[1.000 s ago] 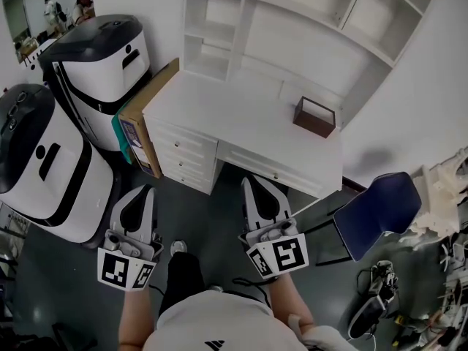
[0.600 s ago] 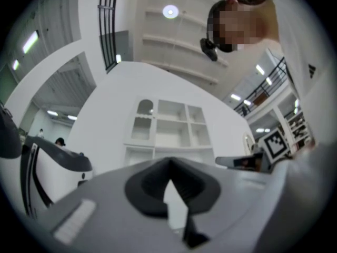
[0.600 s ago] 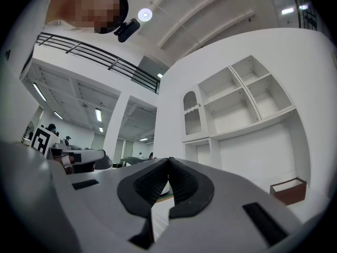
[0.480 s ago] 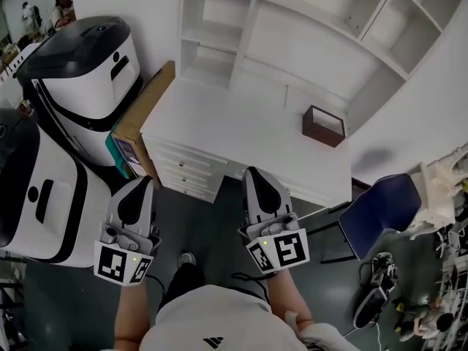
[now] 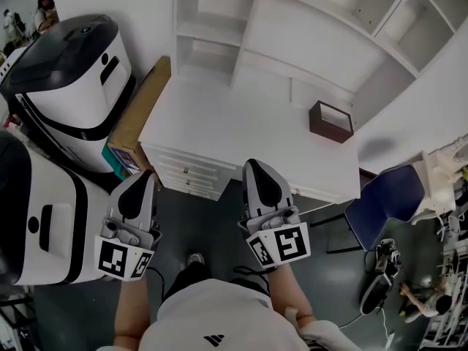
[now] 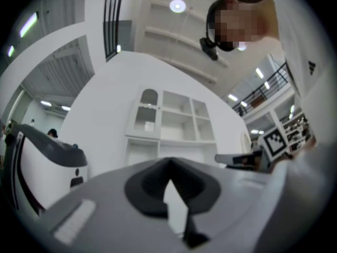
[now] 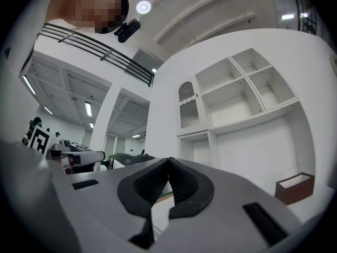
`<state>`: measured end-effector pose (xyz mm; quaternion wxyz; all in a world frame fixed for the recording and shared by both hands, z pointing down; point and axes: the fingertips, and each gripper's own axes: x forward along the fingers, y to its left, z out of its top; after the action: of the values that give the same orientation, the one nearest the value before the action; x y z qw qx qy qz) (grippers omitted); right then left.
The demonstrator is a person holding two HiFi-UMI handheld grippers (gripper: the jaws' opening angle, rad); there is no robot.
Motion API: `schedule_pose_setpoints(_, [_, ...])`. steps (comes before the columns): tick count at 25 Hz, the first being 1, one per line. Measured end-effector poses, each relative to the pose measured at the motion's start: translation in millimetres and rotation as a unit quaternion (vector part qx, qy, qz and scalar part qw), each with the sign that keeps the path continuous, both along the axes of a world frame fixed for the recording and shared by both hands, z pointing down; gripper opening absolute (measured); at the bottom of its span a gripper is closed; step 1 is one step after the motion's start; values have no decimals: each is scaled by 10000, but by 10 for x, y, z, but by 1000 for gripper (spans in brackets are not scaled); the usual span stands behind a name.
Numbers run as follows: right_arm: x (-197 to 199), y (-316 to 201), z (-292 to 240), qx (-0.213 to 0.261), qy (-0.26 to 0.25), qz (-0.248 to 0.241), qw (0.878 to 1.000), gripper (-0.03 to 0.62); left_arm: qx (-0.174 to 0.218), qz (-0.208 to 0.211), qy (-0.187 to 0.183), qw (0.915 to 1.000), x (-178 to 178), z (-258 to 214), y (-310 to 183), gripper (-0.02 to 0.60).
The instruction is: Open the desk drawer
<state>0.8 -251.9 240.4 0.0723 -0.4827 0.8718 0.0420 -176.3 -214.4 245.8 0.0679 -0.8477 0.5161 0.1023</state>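
Head view, nearest first: the person's left gripper (image 5: pixel 144 175) and right gripper (image 5: pixel 257 165) are held level side by side, both aimed at 12 o'clock toward the white desk (image 5: pixel 241 126). Each gripper's own view shows its dark pads pressed together with nothing between them, so both are closed and empty. Neither touches the desk. The drawer stack (image 5: pixel 184 174) sits just beyond the left gripper at its 12 o'clock, at 10 o'clock from the right gripper, and every front is closed. I judge this to be the approach, with the opening not yet begun. The next move calls for choosing one front, spreading a pair of jaws, dropping to its small knob, closing on it and drawing it back toward 6 o'clock. By count there are two grippers, one desk and one stack of what look like three drawer fronts. What seems a wide front (image 5: pixel 316 192) is partly hidden at the right gripper's 3 o'clock. Farther out are one blue chair (image 5: pixel 384 203) at 3 o'clock and two white-and-black machines (image 5: pixel 69 72) at 9 to 10 o'clock. One cardboard box (image 5: pixel 140 112) leans against the desk's side at 11 o'clock. One brown box (image 5: pixel 330 121) stands on the desktop at 1 o'clock.
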Motion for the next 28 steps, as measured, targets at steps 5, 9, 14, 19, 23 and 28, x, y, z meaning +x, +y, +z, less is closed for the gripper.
schedule_pose_setpoints(5, [-20, -258, 180, -213, 6, 167, 9996, 2, -300, 164, -12, 9994, -9, 277, -329, 6])
schedule_pose_setpoints(9, [22, -410, 372, -417, 22, 326, 9986, 2, -686, 329, -77, 9971, 45, 622, -545, 5])
schedule_pose_setpoints(14, [93, -542, 605, -673, -24, 480, 9966, 2, -1125, 455, -213, 9924, 133, 1081, -759, 6])
schedule_pose_setpoints(19, [116, -573, 782, -872, -26, 532, 9948, 2, -1576, 357, -350, 9862, 154, 1613, -941, 6])
schedule_pose_setpoints(23, [171, -576, 885, -1011, 19, 598, 9931, 2, -1991, 243, -323, 9791, 152, 2056, -1044, 6])
schedule_pose_setpoints(28, [249, -597, 1019, -1160, 8, 708, 9907, 2, -2366, 261, -520, 9699, 204, 2548, -1172, 11])
